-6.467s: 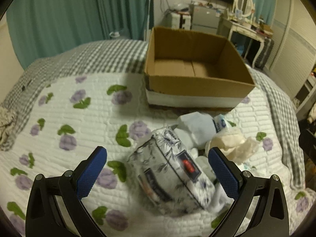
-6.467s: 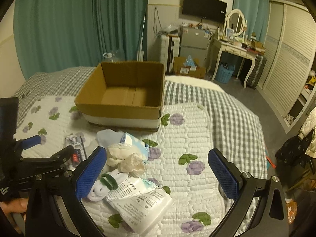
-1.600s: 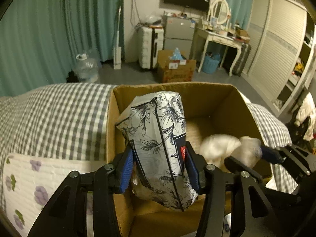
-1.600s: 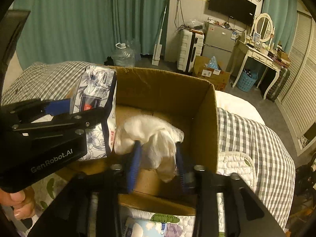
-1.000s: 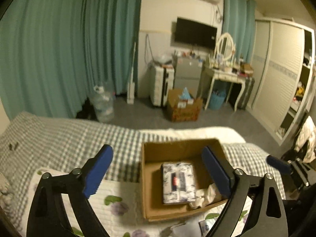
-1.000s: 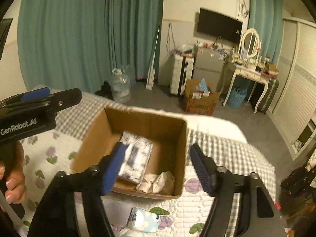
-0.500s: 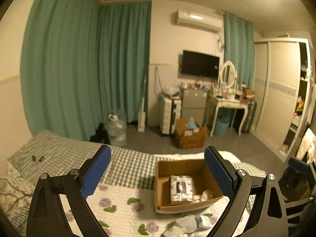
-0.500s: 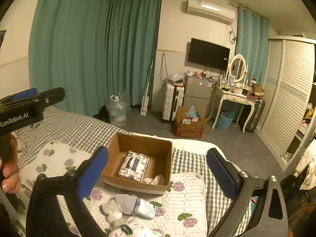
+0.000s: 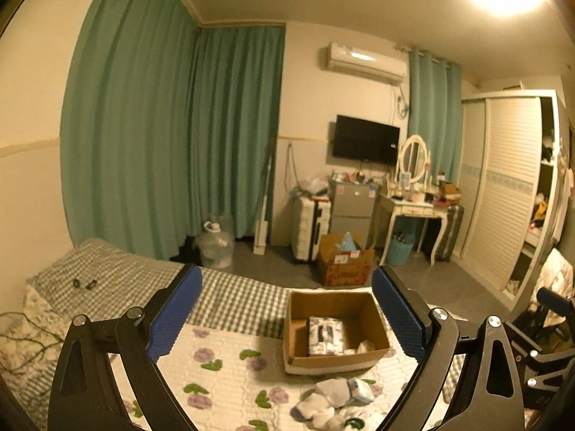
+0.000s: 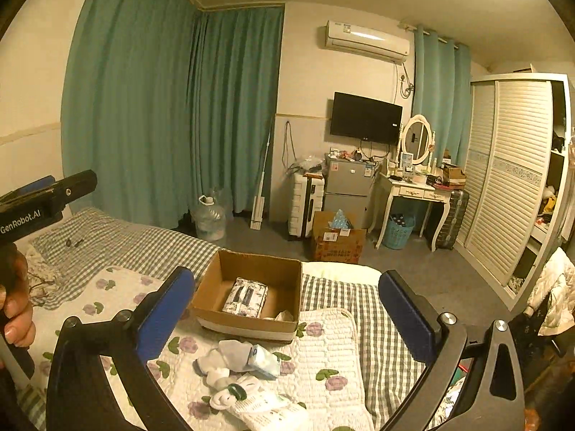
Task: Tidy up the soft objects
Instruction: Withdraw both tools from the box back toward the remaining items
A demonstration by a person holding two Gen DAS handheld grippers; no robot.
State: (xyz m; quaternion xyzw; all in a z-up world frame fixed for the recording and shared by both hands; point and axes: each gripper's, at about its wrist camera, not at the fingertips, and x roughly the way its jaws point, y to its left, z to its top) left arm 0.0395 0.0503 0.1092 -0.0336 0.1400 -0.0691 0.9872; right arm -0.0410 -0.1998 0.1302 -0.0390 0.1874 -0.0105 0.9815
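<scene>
Both the left gripper (image 9: 287, 309) and right gripper (image 10: 287, 309) are spread, empty; the box (image 10: 248, 269) sits ahead between their fingers, socks (image 10: 230, 359) nearer.

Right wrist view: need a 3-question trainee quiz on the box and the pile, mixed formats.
1. True or false: the floral pack lies inside the cardboard box.
2. Where are the remaining soft items? A) in the box B) on the quilt in front of the box C) on the floor
3. Fill in: the right tool is ____ and holds nothing.

Key: 1 true; 2 B; 3 open
</scene>
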